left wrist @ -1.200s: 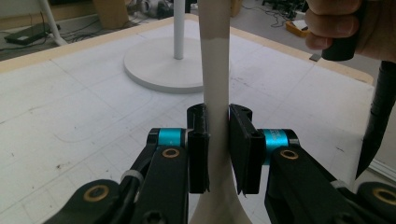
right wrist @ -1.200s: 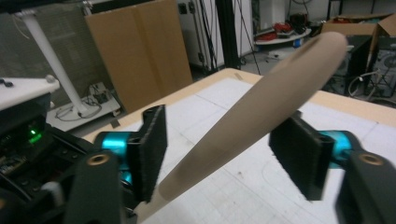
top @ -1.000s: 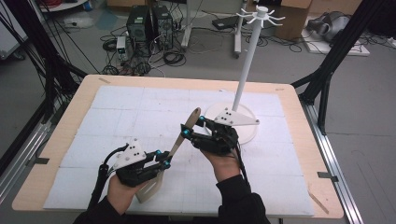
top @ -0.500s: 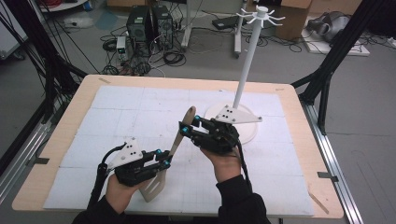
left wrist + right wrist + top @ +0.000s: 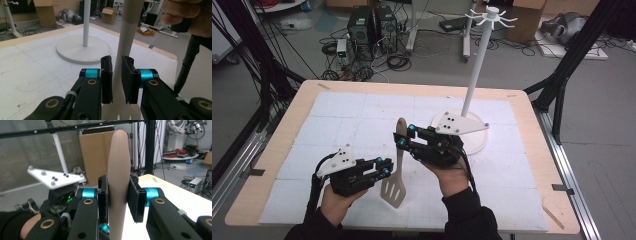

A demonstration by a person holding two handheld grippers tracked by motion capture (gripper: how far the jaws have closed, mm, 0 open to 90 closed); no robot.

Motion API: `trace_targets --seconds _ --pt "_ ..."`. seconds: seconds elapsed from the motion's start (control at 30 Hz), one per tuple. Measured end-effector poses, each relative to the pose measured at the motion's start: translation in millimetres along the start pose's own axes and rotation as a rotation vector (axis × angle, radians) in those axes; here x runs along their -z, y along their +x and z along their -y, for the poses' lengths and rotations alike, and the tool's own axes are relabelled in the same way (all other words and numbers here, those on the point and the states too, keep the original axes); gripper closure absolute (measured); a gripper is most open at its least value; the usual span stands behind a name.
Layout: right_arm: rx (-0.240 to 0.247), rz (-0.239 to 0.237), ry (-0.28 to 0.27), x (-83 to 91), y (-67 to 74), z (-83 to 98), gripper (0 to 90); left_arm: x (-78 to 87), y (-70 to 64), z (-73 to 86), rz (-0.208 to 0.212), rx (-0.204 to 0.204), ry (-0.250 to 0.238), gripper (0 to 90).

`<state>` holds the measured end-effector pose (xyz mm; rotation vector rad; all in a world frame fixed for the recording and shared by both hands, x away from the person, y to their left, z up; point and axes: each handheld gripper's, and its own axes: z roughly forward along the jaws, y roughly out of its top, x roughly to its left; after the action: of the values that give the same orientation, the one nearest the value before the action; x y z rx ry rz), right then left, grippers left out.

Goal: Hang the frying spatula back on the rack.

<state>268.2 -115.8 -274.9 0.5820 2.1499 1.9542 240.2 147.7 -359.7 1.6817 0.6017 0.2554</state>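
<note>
— Looking at the middle of the high view, where does the wooden spatula (image 5: pixel 395 170) sit?

— Between the two hands, long axis running from its slotted blade at lower centre up to the rounded handle tip at centre. The blade seems to rest on the white table mat (image 5: pixel 362 115); I can't be sure it touches.

— Who has it?

— The right gripper (image 5: pixel 403 136) is clamped on the upper handle; its own view shows the pads pressed against both sides. The left gripper (image 5: pixel 385 166) brackets the neck just above the blade. Its jaws stand narrow with slivers of gap either side, so I judge it not gripping.

— So which way does the next move go?

— The left one is nearer the blade, and the handle already lies between its jaws; closing would do it. The white hook stand (image 5: pixel 475 75) rises upper right, nearer the right hand.

— Any change from a second ago?

— Little. The spatula has stayed in place, and both hands hold much the same positions.
</note>
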Motion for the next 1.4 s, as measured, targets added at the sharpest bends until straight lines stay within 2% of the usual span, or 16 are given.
trace_targets --seconds 0.07,0.1,0.2,0.23,0.3,0.37,0.4,0.43,0.6,0.67,0.87,1.13,1.27,1.3,1.37,1.4 --pt "0.001 -0.016 -0.003 2.8 -2.3 -1.6 73.0 2.4 2.4 -1.5 0.01 0.0 -0.009 76.1" --pt "-0.009 -0.036 -0.01 6.4 -5.8 -3.6 73.0 4.2 4.4 -2.6 0.02 -0.002 -0.02 72.8" --pt "-0.017 -0.059 -0.015 12.5 -12.5 -7.4 72.9 6.3 7.2 -3.3 0.032 -0.012 -0.036 61.9" --pt "-0.017 -0.059 -0.015 12.5 -12.5 -7.4 72.9 7.4 8.5 -3.3 0.033 -0.018 -0.044 61.9" --pt "-0.026 -0.064 -0.014 19.4 -20.0 -12.0 73.0 10.3 11.7 -3.4 0.027 -0.036 -0.056 49.3" --pt "-0.028 -0.061 -0.012 21.9 -21.9 -13.9 73.0 13.6 15.3 -3.3 0.019 -0.04 -0.064 42.3" --pt "-0.022 -0.058 -0.012 23.6 -23.7 -15.5 73.0 16.2 18.9 -3.2 0.01 -0.038 -0.069 42.3" --pt "-0.019 -0.053 -0.01 27.1 -26.8 -18.9 72.9 17.7 20.9 -2.9 0.001 -0.039 -0.069 38.0" --pt "-0.008 -0.036 0.012 38.1 -36.8 -30.6 72.9 27.1 31.4 1.1 -0.059 -0.03 -0.064 29.3" --pt "-0.007 -0.029 0.009 44.5 -42.2 -38.0 72.9 29.8 34.9 2.9 -0.097 -0.03 -0.064 19.7" --pt "-0.006 -0.012 -0.007 52.9 -51.5 -46.9 72.9 36.5 45.8 9.0 -0.151 -0.003 -0.069 19.4" --pt "-0.001 0.052 -0.003 55.0 -69.0 -60.8 72.9 37.3 50.1 12.3 -0.166 0.014 -0.057 20.4" --pt "0.008 0.087 0.013 54.6 -80.5 -74.8 72.9 36.9 51.1 13.3 -0.165 0.022 -0.05 21.2" --pt "0.011 0.109 0.02 54.7 -87.5 -82.9 72.9 37.0 51.1 13.3 -0.167 0.021 -0.051 21.2" --pt "0.015 0.117 0.023 55.0 -89.9 -86.1 72.9 37.0 51.2 13.3 -0.165 0.02 -0.055 21.2" --pt "0.013 0.142 0.026 57.3 -98.2 -96.1 72.9 37.0 51.2 13.4 -0.169 0.022 -0.057 21.1"
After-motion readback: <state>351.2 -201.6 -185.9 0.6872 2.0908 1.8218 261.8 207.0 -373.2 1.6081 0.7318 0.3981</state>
